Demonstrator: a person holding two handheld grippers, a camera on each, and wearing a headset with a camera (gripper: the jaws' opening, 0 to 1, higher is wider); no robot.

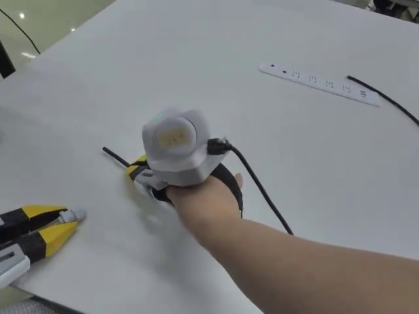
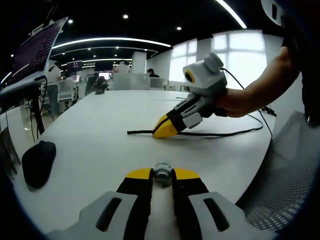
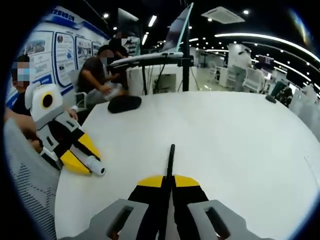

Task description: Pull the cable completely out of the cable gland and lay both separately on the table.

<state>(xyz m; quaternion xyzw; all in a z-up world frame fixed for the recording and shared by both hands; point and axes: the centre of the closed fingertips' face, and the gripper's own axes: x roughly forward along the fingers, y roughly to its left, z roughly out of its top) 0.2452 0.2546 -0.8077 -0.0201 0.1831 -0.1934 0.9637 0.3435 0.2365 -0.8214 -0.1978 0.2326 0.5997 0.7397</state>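
On the white table (image 1: 275, 144), head view: my right gripper (image 1: 136, 171) sits low at bench centre, its yellow jaws pressed together on the black cable (image 1: 114, 156), whose free end pokes out beyond the tips just above the surface. My left gripper (image 1: 65, 219) enters at lower left, well apart from the right, with the grey cable gland (image 1: 77, 214) nipped between its tips. A power strip (image 1: 317, 82) lies at the far side. Left gripper view: the gland is seated between the two yellow jaws, which are clamped on it. Ahead, the other gripper pins the cable down at the tabletop, and a dark rounded object (image 2: 37, 162) rests to the left. From here I can judge that the cable is at table height, which the head view leaves unclear. Right gripper view: the jaws are closed on the cable, which runs straight out between them. The left gripper appears at left, the gland at its tip and, I judge, clear of the table. Progress: I judge the extraction done, since cable and gland are fully parted. What remains is to set each down and let go.
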